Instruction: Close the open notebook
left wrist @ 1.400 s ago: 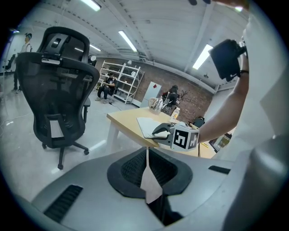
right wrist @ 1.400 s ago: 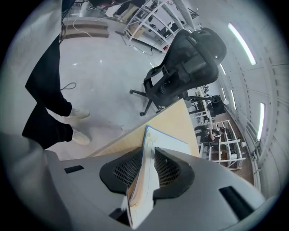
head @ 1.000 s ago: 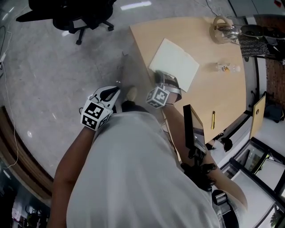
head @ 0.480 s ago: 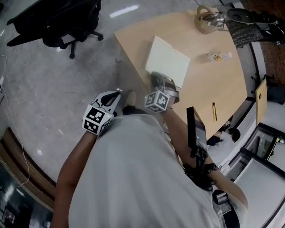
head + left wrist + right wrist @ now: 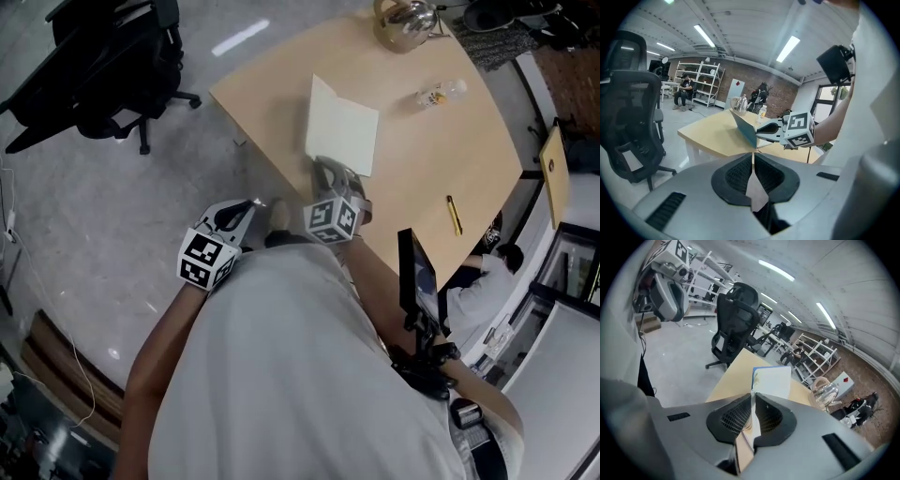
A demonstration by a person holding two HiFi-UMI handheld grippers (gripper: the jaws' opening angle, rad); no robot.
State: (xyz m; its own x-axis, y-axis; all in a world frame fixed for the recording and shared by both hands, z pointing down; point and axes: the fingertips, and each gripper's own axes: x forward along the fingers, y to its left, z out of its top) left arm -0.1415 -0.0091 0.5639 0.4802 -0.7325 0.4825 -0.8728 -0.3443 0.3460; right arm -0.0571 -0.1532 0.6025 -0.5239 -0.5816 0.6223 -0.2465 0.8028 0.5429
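Observation:
The open notebook (image 5: 345,131) lies on the wooden table (image 5: 441,159), white pages up. Its left cover (image 5: 311,120) stands lifted off the table; from the left gripper view it shows as a tilted blue cover (image 5: 744,128). My right gripper (image 5: 324,169) is at the notebook's near edge. Its jaws are closing, and the thin cover edge (image 5: 753,380) runs between the pads of the right gripper (image 5: 753,401). My left gripper (image 5: 246,206) hangs off the table's near-left side above the floor. The left gripper (image 5: 753,161) is shut with nothing in it.
A glass teapot (image 5: 405,17) and a small plastic bottle (image 5: 439,94) stand at the table's far side. A yellow pen (image 5: 454,215) lies to the right. A black office chair (image 5: 103,56) is on the floor to the left. A dark screen (image 5: 412,272) stands at my right.
The notebook's left cover has come up from lying flat to standing tilted, and my right gripper has risen and rolled with it. The left gripper drifted a little sideways.

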